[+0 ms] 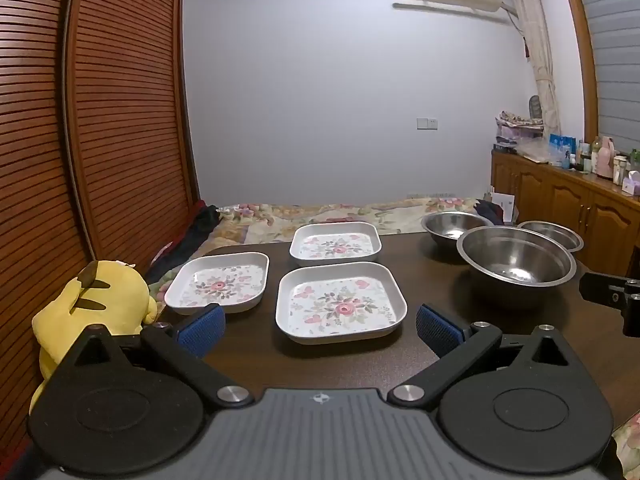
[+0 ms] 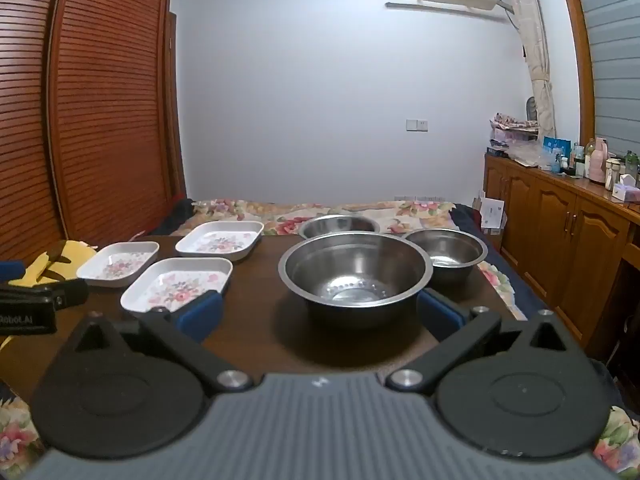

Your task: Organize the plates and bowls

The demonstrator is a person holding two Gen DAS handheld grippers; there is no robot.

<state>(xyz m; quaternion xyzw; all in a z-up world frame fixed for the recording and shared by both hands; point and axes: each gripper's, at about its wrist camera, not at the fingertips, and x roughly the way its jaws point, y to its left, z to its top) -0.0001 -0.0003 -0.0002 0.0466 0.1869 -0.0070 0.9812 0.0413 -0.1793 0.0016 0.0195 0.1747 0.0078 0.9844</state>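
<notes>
Left wrist: left tool (image 1: 320, 326) spread wide, empty — right tool (image 2: 320, 316) likewise, facing large bowl (image 2: 355, 276)

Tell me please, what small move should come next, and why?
Probably the left gripper should ease forward onto the near plate. Its jaws are open and empty, and that plate lies straight ahead between them. All three plates still lie apart on the table, unstacked. The right gripper, also open, faces the big bowl and could wait.
</notes>
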